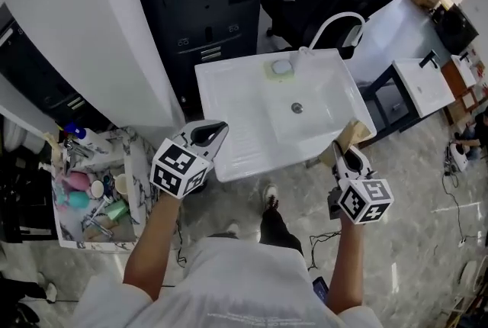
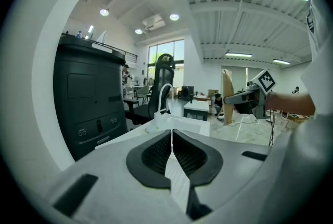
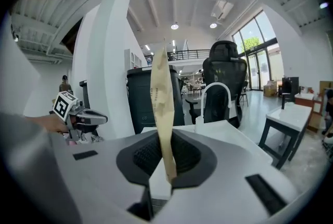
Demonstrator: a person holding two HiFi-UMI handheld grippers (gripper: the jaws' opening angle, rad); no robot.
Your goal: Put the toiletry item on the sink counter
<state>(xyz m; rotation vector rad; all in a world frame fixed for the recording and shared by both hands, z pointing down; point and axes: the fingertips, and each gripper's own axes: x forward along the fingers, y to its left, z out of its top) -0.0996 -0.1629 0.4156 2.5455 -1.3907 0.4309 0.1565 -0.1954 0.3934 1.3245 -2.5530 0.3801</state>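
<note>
R gripper (image 3: pixel 167 164) is pinching the tan packet (image 3: pixel 160 98) by its lower end. Jaws nearly together on it, it's thin + flat so barely any gap. Packet's long axis runs roughly upright out of the jaws, slight lean. In head view it sits just off the front-right corner of the sink counter (image 1: pixel 229 117), in the air, not on it yet. Key relation: counter lies fwd + left of the R gripper, so imo the move is inboard travel that way. Basin (image 1: pixel 305 109) is the nearest part; the flat ribbed area is further left. R is the obvious arm since it has the item and is right beside the edge. L gripper (image 1: pixel 216 130) hangs over the counter's front-left edge, jaws pressed together, nothing between them. Both forearms bent, grippers pointing fwd away from the body, R a bit nearer the torso. Prob needs laying down on its flat side; stood on end it'd tip.
</note>
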